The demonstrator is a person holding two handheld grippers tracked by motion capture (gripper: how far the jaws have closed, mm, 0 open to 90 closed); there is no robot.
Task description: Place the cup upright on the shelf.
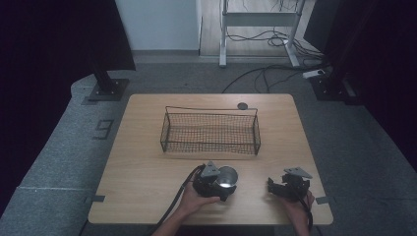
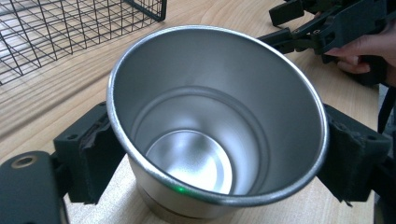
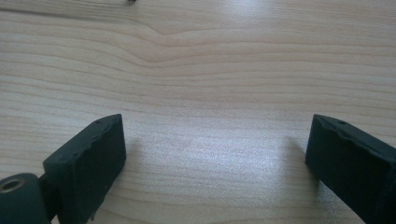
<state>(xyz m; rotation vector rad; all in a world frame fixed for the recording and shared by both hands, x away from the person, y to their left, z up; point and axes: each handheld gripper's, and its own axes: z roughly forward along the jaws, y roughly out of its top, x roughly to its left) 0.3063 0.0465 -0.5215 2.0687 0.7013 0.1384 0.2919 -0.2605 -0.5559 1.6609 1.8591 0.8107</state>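
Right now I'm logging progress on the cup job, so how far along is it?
Early stage. Done: the left gripper has its pads against both sides of the steel cup, which stands upright on the table. In hand: that grip, cup not lifted. Left: probably carrying it to the wire basket, which holds nothing. The right gripper rests open over bare wood.
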